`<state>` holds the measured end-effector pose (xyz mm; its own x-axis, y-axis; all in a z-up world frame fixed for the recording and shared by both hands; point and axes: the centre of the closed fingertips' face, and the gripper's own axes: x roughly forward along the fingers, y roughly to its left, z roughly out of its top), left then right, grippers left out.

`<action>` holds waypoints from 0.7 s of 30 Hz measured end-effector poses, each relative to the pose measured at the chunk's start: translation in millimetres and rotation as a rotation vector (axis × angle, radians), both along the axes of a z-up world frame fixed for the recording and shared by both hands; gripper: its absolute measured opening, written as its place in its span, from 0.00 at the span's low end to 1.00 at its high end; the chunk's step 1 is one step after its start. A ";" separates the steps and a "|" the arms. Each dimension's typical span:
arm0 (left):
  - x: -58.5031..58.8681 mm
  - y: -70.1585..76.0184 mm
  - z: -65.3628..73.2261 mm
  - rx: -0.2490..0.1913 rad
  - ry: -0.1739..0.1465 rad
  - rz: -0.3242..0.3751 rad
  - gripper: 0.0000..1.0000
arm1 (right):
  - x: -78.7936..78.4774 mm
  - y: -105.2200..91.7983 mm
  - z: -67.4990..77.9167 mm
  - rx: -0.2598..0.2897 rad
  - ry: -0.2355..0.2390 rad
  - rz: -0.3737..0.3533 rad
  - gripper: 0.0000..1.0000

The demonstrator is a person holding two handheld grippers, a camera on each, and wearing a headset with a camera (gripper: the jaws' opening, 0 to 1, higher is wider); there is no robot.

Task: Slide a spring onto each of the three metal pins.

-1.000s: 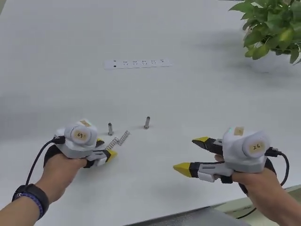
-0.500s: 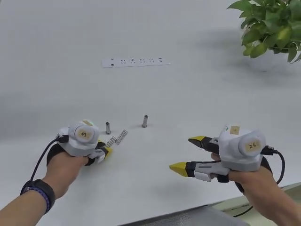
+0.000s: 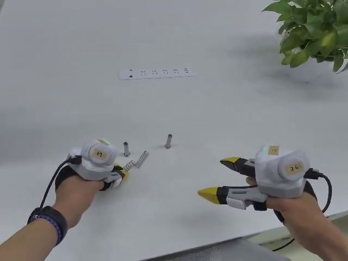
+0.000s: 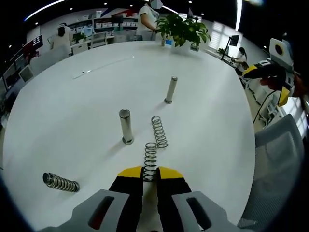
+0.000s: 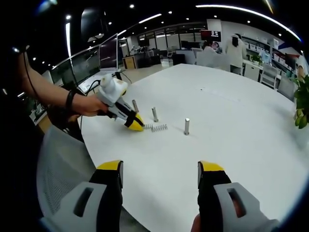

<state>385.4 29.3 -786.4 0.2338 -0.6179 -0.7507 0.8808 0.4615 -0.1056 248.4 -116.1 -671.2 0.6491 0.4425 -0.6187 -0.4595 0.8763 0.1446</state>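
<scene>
In the left gripper view my left gripper (image 4: 150, 173) is shut on the near end of a spring (image 4: 150, 157), which lies flat on the white table. A second spring (image 4: 159, 131) lies just beyond it and a third spring (image 4: 60, 182) lies to the left. Two metal pins (image 4: 126, 126) (image 4: 170, 90) stand upright ahead. In the head view the left gripper (image 3: 122, 173) sits beside one pin (image 3: 126, 148), with another pin (image 3: 168, 141) further right. My right gripper (image 3: 219, 176) (image 5: 160, 167) is open and holds nothing, well right of the pins. The right gripper view shows three pins (image 5: 135, 105) (image 5: 155, 114) (image 5: 187, 126).
A white power strip (image 3: 157, 72) lies further back on the table (image 3: 228, 109). A potted plant (image 3: 312, 30) stands at the back right. The table's front edge runs just below my hands. A grey chair back (image 4: 275, 169) stands off the table's right side in the left gripper view.
The left gripper has edged slightly left along the table with its tips at the spring's end. The right gripper has barely moved.
</scene>
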 end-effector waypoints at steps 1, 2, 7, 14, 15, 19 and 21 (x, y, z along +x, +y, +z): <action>-0.2 1.5 0.0 0.000 0.002 0.002 0.03 | -0.3 1.0 0.1 0.002 0.001 0.001 0.61; -0.5 2.1 0.0 0.000 0.004 0.003 0.03 | -0.5 1.4 0.1 0.002 0.002 0.002 0.61; -3.8 8.8 6.6 -0.016 0.004 0.018 0.03 | -2.7 4.5 -0.4 -0.002 0.007 0.013 0.61; -9.1 18.6 14.5 -0.028 -0.005 0.020 0.03 | -1.0 9.6 1.6 0.006 0.000 0.014 0.61; -10.1 20.9 15.0 -0.030 -0.005 0.021 0.03 | -0.7 10.6 1.7 0.008 0.000 0.015 0.61; -15.1 28.3 22.4 -0.054 0.001 0.046 0.03 | -0.7 14.7 2.5 0.011 -0.002 0.020 0.61; -19.5 31.6 27.0 -0.058 -0.003 0.048 0.03 | -1.0 16.1 2.4 0.012 -0.002 0.024 0.61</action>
